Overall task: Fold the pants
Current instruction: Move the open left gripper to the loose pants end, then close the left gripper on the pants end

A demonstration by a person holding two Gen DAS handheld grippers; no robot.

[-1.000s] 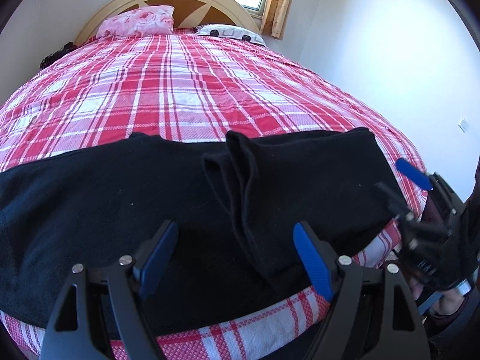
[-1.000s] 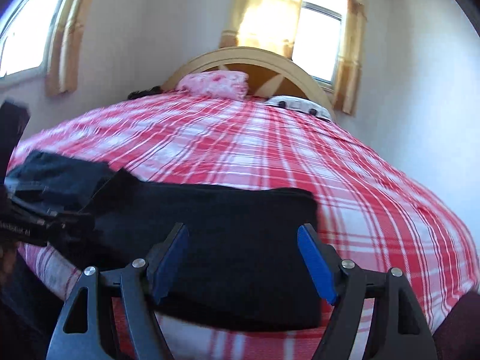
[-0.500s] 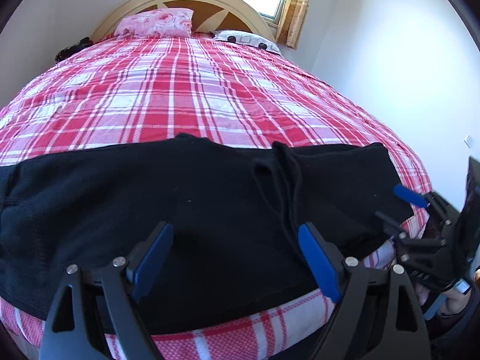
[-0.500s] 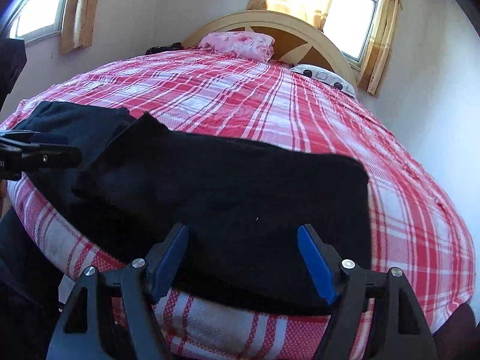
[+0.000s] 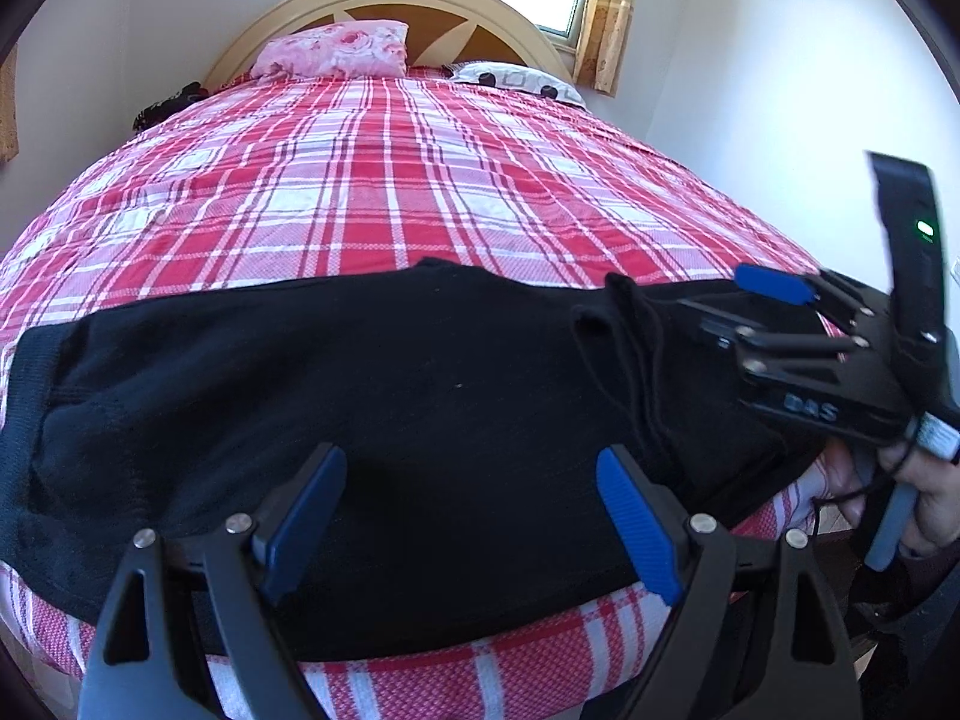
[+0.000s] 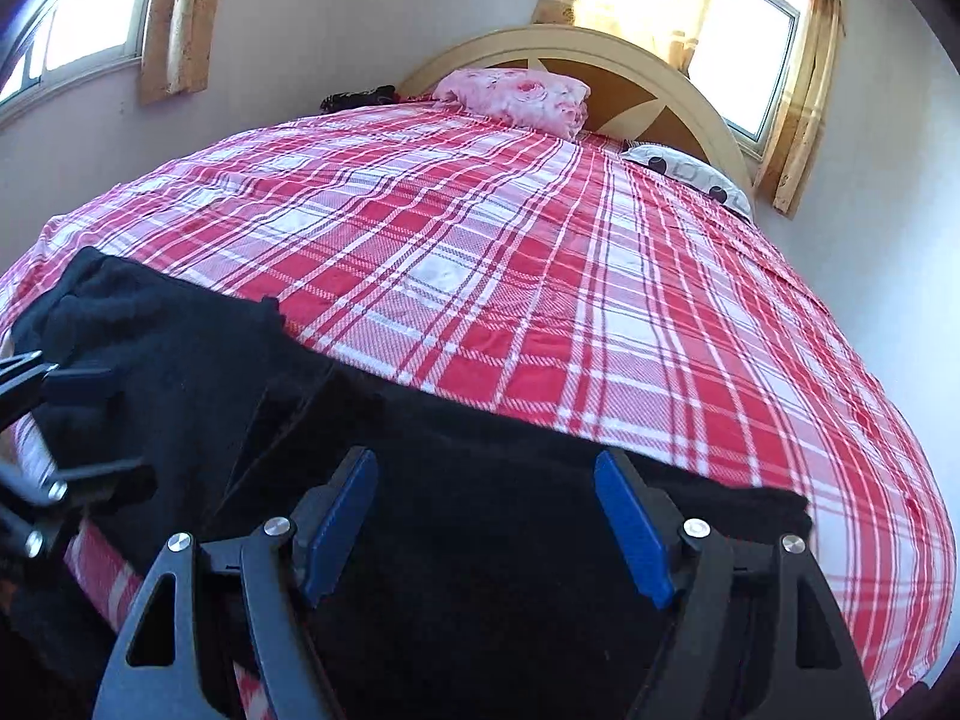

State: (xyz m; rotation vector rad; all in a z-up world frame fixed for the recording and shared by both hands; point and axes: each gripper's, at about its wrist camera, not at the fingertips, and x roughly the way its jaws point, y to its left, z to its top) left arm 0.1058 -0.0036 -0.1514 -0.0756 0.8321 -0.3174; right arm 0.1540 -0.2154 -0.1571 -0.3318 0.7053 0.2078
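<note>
Black pants (image 5: 372,396) lie flat across the near edge of the bed, with a raised fold ridge (image 5: 624,354) right of the middle. They also show in the right wrist view (image 6: 480,540). My left gripper (image 5: 474,522) is open and empty, low over the pants near the bed's front edge. My right gripper (image 6: 486,528) is open and empty over the right part of the pants. It also shows at the right of the left wrist view (image 5: 774,312), above the fold ridge. The left gripper's fingers (image 6: 72,384) show at the far left of the right wrist view.
The bed (image 5: 384,180) has a red and white plaid cover. A pink pillow (image 5: 336,51) and a spotted white pillow (image 5: 516,78) lie by the wooden headboard (image 5: 384,0). A dark item (image 5: 168,105) lies at the far left. Walls and curtained windows surround the bed.
Both grippers have come down and in closer over the pants. The right gripper has moved left toward the fold ridge. The ridge looks flatter. Both stay open.
</note>
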